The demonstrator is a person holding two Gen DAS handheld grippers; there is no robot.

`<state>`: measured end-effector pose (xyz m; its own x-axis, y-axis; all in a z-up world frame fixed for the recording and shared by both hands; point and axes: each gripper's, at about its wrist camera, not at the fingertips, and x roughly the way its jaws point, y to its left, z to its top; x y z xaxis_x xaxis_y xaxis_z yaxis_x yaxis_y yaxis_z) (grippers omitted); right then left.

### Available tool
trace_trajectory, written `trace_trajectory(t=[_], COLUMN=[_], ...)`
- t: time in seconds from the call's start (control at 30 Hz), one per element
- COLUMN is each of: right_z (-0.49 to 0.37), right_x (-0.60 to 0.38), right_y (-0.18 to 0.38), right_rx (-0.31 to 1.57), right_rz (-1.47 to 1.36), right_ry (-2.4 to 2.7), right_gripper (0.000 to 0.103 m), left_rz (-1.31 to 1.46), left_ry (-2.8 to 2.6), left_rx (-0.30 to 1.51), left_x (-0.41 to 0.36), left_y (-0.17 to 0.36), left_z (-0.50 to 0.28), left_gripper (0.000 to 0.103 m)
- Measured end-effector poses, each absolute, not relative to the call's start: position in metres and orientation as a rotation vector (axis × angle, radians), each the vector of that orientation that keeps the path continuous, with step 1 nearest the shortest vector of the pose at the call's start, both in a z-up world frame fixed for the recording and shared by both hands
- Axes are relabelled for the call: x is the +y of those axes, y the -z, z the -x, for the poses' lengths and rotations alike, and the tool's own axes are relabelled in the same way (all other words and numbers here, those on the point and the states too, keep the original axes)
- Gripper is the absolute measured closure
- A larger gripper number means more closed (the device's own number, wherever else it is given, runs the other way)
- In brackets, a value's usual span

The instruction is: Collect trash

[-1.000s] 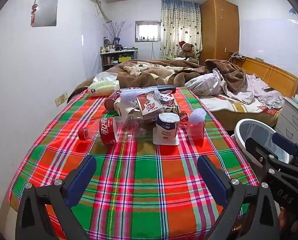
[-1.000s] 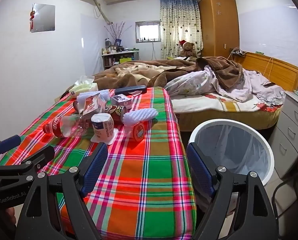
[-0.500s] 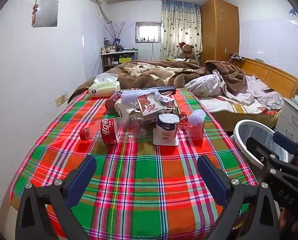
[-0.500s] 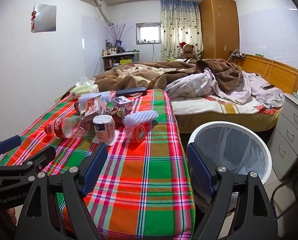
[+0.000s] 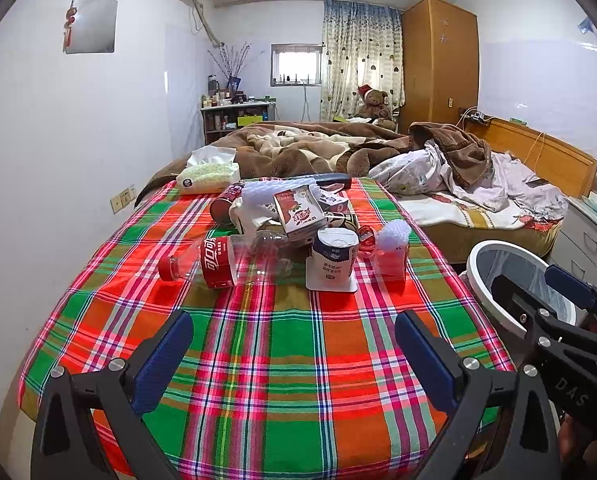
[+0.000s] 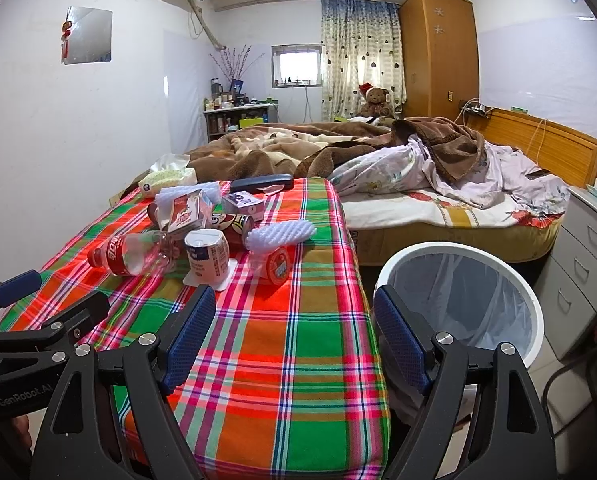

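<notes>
A pile of trash lies on a plaid-covered table: an empty cola bottle on its side, a white yogurt cup, a red-and-white carton, a can and foam pieces. In the right wrist view I see the cola bottle, the yogurt cup and a white bin lined with a clear bag, right of the table. My left gripper is open and empty over the table's near part. My right gripper is open and empty near the table's right edge.
A tissue pack and a dark case lie at the table's far end. An unmade bed stands behind. Grey drawers stand right of the bin. A white wall runs along the left.
Both grippers have drifted slightly; the view has shifted a little. Nothing was taken hold of and the trash has not moved.
</notes>
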<state>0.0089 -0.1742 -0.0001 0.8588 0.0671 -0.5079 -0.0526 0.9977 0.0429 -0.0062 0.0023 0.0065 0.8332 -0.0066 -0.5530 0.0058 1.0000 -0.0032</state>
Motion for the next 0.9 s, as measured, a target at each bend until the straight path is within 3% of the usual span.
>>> trace_trajectory(t=[0.9], right_z=[-0.0076], right_x=[-0.1740], right_y=[0.0004], right_rx=[0.534], right_rz=[-0.025], right_ry=[-0.058], right_gripper=[0.020], left_rz=[0.007], left_ry=[0.008], left_rx=[0.586], left_x=[0.0054], left_y=[-0.0062], left_z=[0.0060], left_gripper=[0.001])
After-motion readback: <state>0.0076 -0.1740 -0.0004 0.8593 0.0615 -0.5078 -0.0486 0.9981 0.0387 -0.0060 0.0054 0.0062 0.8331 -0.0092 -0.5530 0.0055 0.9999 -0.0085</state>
